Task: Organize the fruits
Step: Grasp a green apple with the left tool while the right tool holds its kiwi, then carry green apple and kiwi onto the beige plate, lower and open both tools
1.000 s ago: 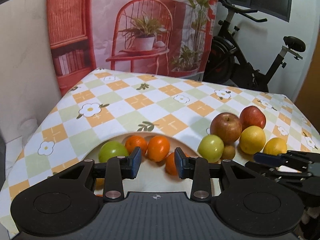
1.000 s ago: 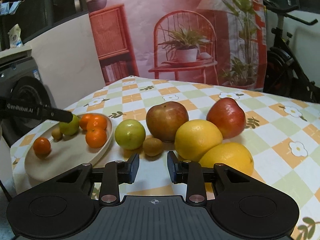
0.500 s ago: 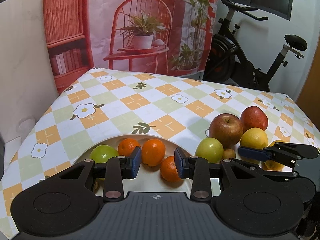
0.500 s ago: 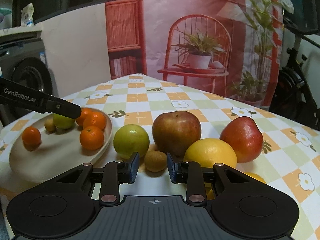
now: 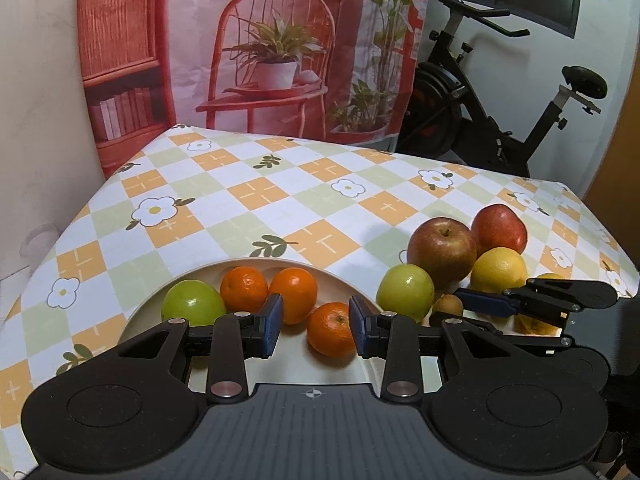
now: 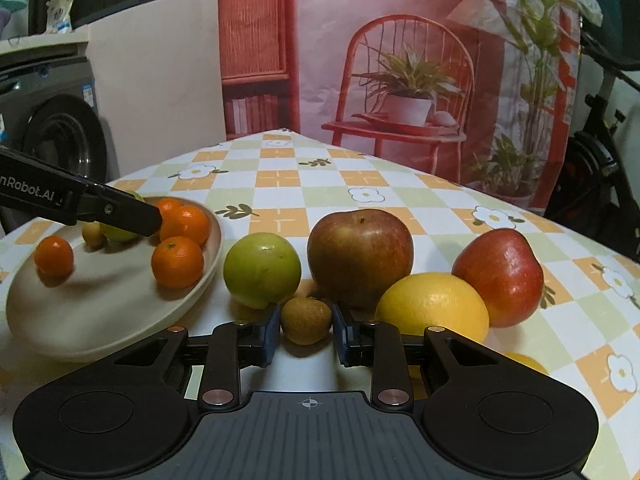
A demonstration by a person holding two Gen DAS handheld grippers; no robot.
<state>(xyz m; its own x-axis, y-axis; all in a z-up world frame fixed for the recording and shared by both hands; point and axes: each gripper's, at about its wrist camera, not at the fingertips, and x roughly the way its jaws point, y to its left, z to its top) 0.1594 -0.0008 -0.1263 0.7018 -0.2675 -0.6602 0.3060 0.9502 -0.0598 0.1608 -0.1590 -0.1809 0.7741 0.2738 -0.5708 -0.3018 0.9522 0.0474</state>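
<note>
1. Part done, I'd say: the plate already holds four oranges, a green fruit and a small yellowish one.
2. Left on the cloth, just beside the plate: a green apple, two red apples, a lemon and a small brown fruit.
3. The right gripper has its fingers spread either side of the brown fruit, not yet pinching it; likely the next one to go.
4. The left gripper hangs spread over the plate, holding nothing, an orange between its tips.
5. A second yellow fruit is mostly hidden behind the right gripper's body; the plate's near edge is cut off in the left view, and the green fruit on the plate sits behind the left finger.
</note>
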